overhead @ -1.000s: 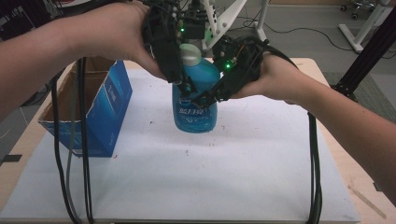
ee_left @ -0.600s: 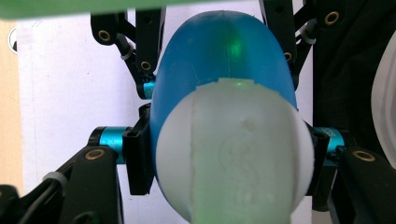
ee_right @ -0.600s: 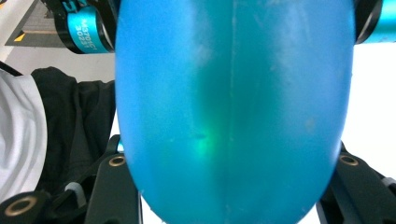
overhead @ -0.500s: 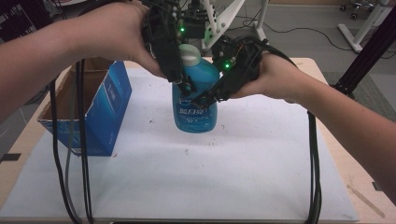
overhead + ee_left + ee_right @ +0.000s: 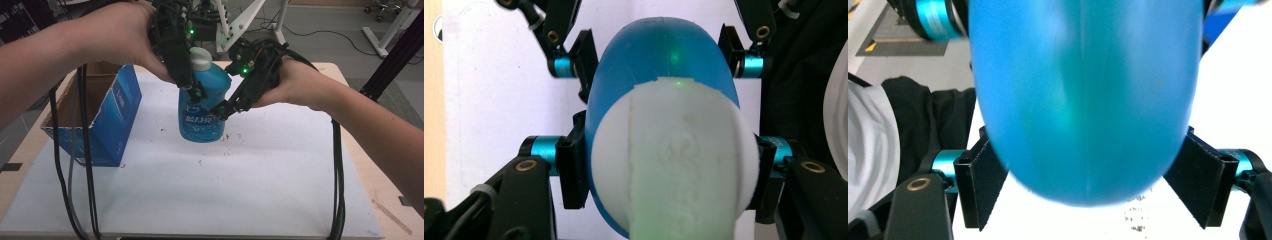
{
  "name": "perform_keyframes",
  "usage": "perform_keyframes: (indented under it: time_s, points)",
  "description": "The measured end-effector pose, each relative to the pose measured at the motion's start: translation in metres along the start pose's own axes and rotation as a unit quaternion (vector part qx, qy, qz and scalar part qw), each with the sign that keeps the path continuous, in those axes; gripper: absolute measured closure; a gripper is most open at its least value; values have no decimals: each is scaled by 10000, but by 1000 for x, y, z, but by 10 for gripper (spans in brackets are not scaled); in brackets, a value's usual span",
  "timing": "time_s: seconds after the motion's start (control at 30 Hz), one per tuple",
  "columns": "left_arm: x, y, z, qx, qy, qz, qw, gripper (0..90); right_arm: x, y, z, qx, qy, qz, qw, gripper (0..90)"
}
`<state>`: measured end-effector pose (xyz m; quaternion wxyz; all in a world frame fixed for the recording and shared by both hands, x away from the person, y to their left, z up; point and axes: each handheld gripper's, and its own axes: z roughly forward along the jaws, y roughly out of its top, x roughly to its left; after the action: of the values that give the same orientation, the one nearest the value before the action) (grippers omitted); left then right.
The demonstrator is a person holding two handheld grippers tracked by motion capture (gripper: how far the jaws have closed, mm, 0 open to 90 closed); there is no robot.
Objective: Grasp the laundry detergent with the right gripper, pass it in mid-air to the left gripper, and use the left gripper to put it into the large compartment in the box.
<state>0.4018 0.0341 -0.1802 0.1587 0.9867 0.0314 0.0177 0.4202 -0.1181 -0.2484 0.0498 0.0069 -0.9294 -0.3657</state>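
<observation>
- Clamping blue bottle (image 5: 202, 107) below its white cap (image 5: 201, 58), left gripper (image 5: 192, 92) from above.
- Right gripper (image 5: 220, 111) jaws just opening, straddling bottle loosely.
- Label writing being unreadable.

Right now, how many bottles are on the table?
1: the blue bottle with a white cap stands on the white mat, right of the open blue box. The box's inside is partly hidden, so it may hold more.
</observation>
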Motion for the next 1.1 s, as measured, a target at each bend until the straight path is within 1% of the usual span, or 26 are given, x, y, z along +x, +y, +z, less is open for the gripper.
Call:
perform_keyframes:
  time_s: [0.03,0.07,0.17,0.2,0.23,0.27,0.3,0.33,0.37,0.4,0.43,0.47,0.5,0.57,0.6,0.7,0.73,0.77,0.8,0.83,0.9,0.93,1.0,1.1]
  points:
    - [0,0,0,0,0,0,10000,382,0,-1,1,60,-30,13,10000,222]
    - [0,-2,0,2,-10,-74,10000,382,0,-2,1,97,-35,60,9999,212]
    - [0,-3,-1,25,-25,-112,9999,383,-2,-4,2,112,-82,116,9998,209]
    - [0,-6,-3,8,-49,-222,9997,382,-3,-7,2,189,-97,181,9996,209]
    - [0,-6,-3,8,-49,-222,9997,383,-3,-7,2,189,-97,181,9996,209]
    - [0,-8,-6,-28,-59,-338,9994,383,-4,-13,2,278,-168,240,9992,209]
    - [0,-8,-6,-28,-59,-338,9994,382,-4,-13,2,278,-168,240,9992,209]
    - [1,-10,-8,-57,-60,-384,9992,382,-6,-19,0,305,-212,339,9987,209]
    - [1,-12,-10,-94,-52,-470,9988,383,-8,-23,-1,328,-243,421,9983,209]
    - [2,-13,-12,-117,-37,-543,9985,383,-8,-23,-1,328,-243,421,9983,209]
    - [3,-15,-14,-136,-21,-626,9979,382,-10,-28,-3,355,-262,504,9978,209]
    - [4,-18,-17,-115,-9,-694,9975,382,-13,-39,-6,421,-367,709,9959,209]
    - [4,-20,-19,-116,9,-778,9969,382,-13,-39,-6,421,-367,709,9959,209]
    - [5,-25,-23,-152,43,-917,9957,383,-15,-49,-12,403,-443,836,9947,209]
    - [6,-27,-25,-131,47,-969,9952,382,-16,-53,-15,410,-485,907,9939,209]
    - [7,-35,-34,-153,91,-1194,9927,382,-19,-67,-23,442,-567,1095,9914,209]
    - [7,-35,-34,-153,91,-1194,9927,383,-19,-67,-23,442,-567,1095,9914,209]
    - [8,-40,-39,-191,148,-1329,9908,383,-20,-72,-26,475,-623,1155,9902,209]
    - [8,-43,-42,-218,171,-1401,9898,382,-21,-81,-33,501,-710,1288,9879,209]
    - [8,-46,-45,-227,195,-1448,9890,382,-21,-85,-36,498,-749,1358,9866,209]
    - [8,-51,-52,-284,238,-1614,9862,382,-22,-93,-42,501,-854,1477,9841,209]
    - [9,-54,-55,-295,268,-1669,9852,382,-22,-97,-45,472,-895,1548,9827,209]
    - [9,-61,-62,-350,319,-1831,9820,382,-23,-106,-52,439,-956,1658,9805,209]
    - [9,-71,-72,-419,421,-2067,9766,383,-23,-120,-61,366,-1034,1865,9763,209]
